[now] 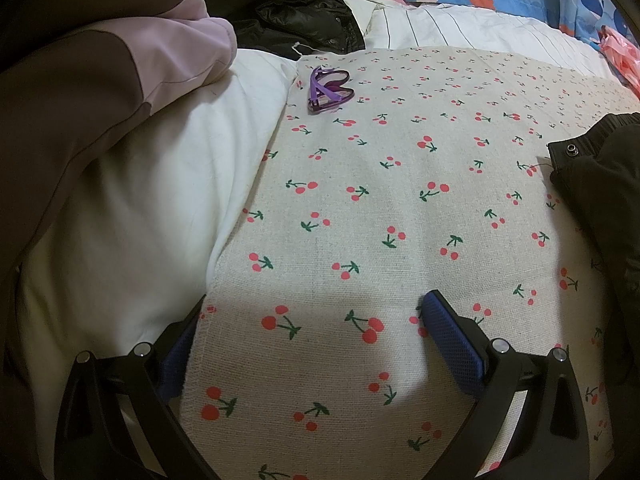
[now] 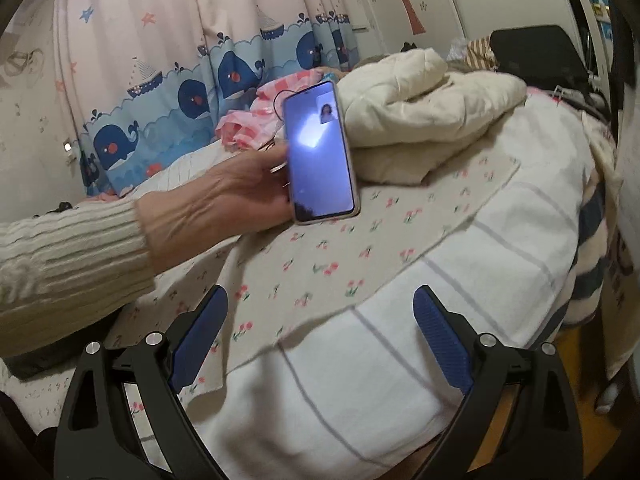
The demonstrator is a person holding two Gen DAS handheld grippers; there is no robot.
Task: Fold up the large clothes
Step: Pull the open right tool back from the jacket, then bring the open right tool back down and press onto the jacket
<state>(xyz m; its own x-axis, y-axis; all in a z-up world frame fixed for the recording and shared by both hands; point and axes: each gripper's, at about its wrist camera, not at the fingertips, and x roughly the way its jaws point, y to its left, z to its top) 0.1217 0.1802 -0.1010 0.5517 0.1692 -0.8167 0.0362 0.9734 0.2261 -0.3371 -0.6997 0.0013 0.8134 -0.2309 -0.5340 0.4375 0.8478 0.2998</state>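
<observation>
My left gripper (image 1: 316,332) is open, low over a cherry-print cloth (image 1: 400,208) spread on the bed, its left finger at the cloth's left hem. A brown and lilac garment (image 1: 100,72) lies at the upper left, and the cuff of a black garment (image 1: 592,160) enters from the right. In the right wrist view my right gripper (image 2: 320,320) is open above the same cherry-print cloth (image 2: 320,264) and a white striped sheet (image 2: 400,360). A cream padded jacket (image 2: 420,120) lies bunched at the back of the bed.
A hand (image 2: 240,196) in a cream ribbed sleeve holds a lit phone (image 2: 320,152) over the bed. Purple glasses (image 1: 326,90) lie on the cloth. A shiny black jacket (image 1: 296,12) is piled behind. Whale-print curtains (image 2: 180,92) hang along the far side.
</observation>
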